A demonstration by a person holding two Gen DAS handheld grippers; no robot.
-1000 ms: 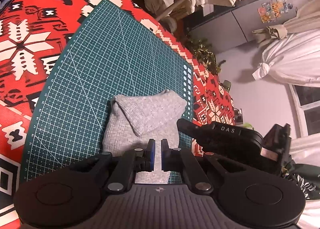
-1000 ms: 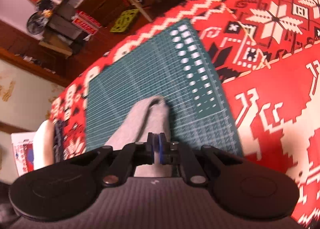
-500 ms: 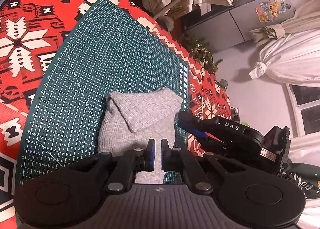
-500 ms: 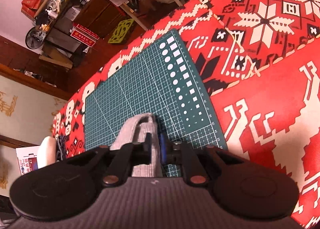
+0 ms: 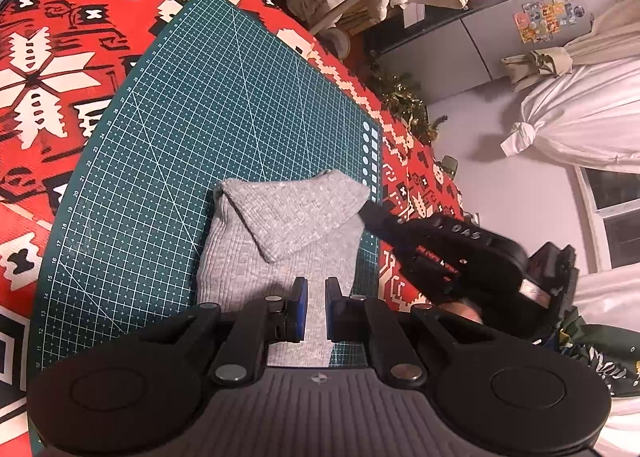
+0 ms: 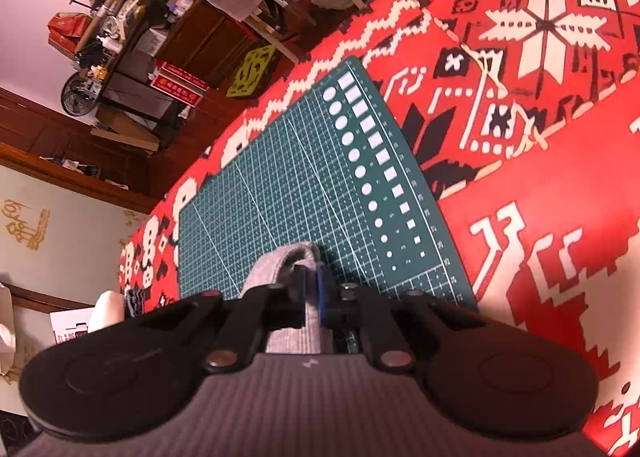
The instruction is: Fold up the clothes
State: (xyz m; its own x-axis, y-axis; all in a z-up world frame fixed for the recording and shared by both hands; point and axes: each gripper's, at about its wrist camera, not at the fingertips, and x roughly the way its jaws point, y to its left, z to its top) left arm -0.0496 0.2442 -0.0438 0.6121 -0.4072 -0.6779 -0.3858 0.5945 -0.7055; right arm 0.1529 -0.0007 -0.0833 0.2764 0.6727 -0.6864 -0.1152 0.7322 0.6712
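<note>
Right gripper (image 6: 311, 291) is clamped on the right edge of the folded grey garment (image 5: 280, 241). Left gripper (image 5: 316, 311) hovers over its near end, jaws slightly apart, gripping nothing. Garment lies on the green cutting mat (image 5: 200, 117), long axis 6-to-12 o'clock, folded flap at 12.

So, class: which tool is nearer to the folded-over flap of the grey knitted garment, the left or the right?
Right. The right tool has its tip at the flap's edge, apparently gripping it. The left tool sits open near the garment's opposite end, apart from the flap.
</note>
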